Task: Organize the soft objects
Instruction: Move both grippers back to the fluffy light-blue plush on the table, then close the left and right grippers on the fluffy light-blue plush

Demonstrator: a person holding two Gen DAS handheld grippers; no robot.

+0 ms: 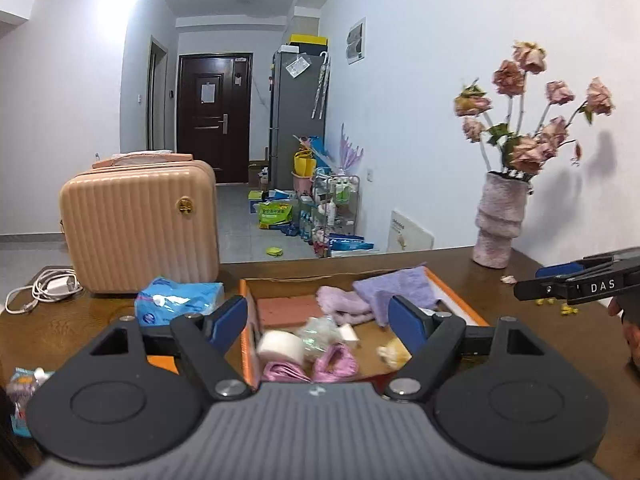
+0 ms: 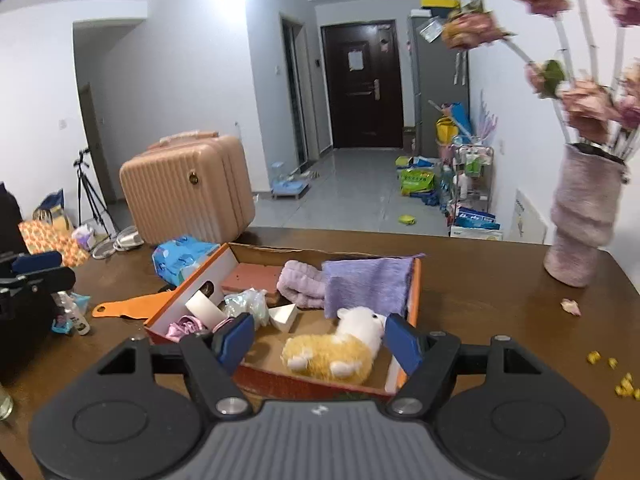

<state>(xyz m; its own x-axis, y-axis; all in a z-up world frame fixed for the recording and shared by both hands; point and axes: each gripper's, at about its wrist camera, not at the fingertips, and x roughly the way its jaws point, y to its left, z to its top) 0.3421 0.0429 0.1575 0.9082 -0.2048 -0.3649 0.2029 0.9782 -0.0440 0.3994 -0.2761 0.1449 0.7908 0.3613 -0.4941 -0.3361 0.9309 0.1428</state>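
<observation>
Two wrist views cover one brown table (image 1: 460,272) bearing an open orange-walled box (image 1: 245,320) of soft items.

Left wrist view: the left gripper (image 1: 320,320) stands wide, its blue pads apart with nothing between them, above the near end of the box. Inside lie a lilac towel (image 1: 400,286), a pink fluffy cloth (image 1: 340,302), a brick-red block (image 1: 288,308), a white roll (image 1: 276,344), a crinkled clear wrap (image 1: 318,330) and a pink satin piece (image 1: 334,362). A yellow and white plush toy (image 1: 390,352) shows only as a blurred scrap beside the right finger. A blue tissue pack (image 1: 178,300) lies left of the box, in front of a peach suitcase (image 1: 138,220). A white cable with charger (image 1: 44,286) lies at far left, seen only here. A pink vase of dried roses (image 1: 500,220) stands at the table's far right. The right gripper (image 1: 560,284) enters from the right edge; its opening cannot be read from this side.

Right wrist view: the right gripper (image 2: 318,340) is also wide and empty. The plush toy (image 2: 336,354) lies whole on the near floor of the box (image 2: 416,280), just below the pads and untouched. The towel (image 2: 366,286) drapes against the right wall. Only this view shows an orange torn flap (image 2: 132,306) left of the box, small bottles (image 2: 74,314), yellow crumbs (image 2: 624,384) and a petal (image 2: 571,306) on the table (image 2: 480,280), and a tripod (image 2: 90,188) on the floor.
</observation>
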